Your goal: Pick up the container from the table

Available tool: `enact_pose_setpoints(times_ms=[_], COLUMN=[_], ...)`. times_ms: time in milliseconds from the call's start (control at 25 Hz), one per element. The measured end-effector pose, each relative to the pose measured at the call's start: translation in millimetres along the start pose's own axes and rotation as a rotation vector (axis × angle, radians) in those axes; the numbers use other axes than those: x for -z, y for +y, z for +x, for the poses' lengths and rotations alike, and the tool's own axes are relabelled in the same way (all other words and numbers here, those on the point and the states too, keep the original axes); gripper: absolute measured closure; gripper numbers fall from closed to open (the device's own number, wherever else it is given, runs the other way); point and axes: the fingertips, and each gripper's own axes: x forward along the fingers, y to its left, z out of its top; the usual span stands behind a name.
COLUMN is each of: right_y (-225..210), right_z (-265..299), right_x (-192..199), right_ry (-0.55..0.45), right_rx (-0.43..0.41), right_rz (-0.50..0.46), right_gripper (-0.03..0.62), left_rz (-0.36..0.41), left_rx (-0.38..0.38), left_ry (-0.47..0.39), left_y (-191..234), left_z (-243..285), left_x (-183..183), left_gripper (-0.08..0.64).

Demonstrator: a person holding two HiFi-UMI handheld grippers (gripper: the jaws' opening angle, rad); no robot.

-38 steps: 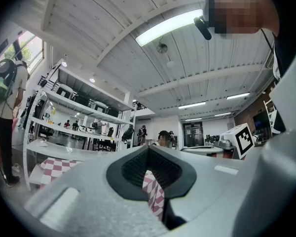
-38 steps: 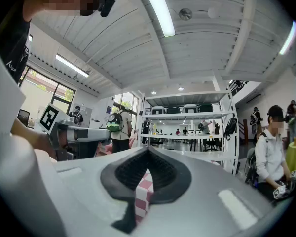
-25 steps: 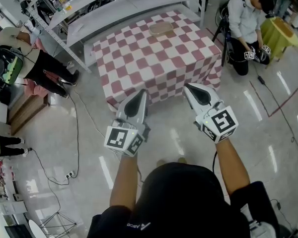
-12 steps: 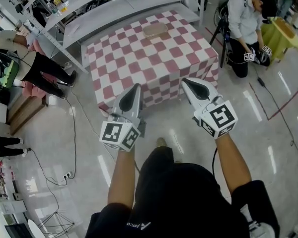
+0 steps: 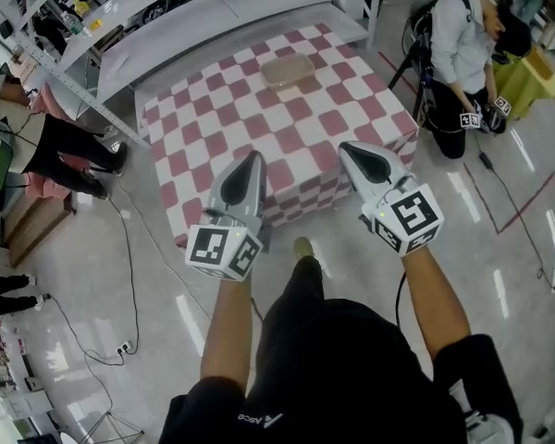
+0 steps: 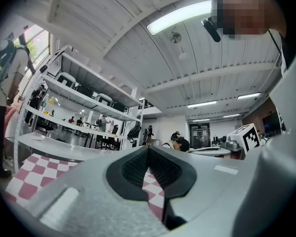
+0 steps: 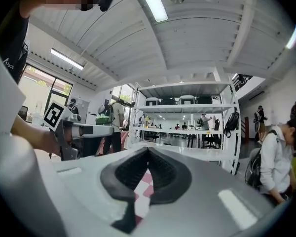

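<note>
Lab hall: metal shelving, floor cables.

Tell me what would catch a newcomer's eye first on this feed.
A red-and-white checked table fills the middle of the head view, with a pale container alone near its far edge. The left tool and right tool point toward its near side, both shut and empty. A person crouches on the floor to the table's right.
</note>
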Motion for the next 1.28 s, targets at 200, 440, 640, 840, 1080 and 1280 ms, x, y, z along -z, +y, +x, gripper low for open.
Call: enact_pose_setpoints(times_ms=[200,440,640,840,1080,1280], right_y=[-59,-113,-150,-180,-221,-261], right_z=[88,176,229,268,304,331], right_x=[0,6,17,44,88,128], right_ry=[0.011,0.047,0.089,0.172,0.29,0.401], right_rx=[0.031,0.065,0.091,0.103,0.125,0.142], right_rz=[-0.001,0.002,0.014,0.022,0.017,0.039], right_gripper=[0.589,0.589,0.589,0.589,0.589,0.589], left_rz=[0.001,-0.019,-0.036,-0.068,-0.092,-0.126], left_rx=[0.018,0.048,0.049,0.038,0.011,-0.036], left_ry=[0.015,0.027,0.052,0.107,0.167,0.227], left_y=[67,139,181,208,229,249], left_z=[83,161,208,240,275,304], left_x=[1,14,29,56,86,116], left_gripper=[0.551,0.551,0.551,0.551,0.551,0.549])
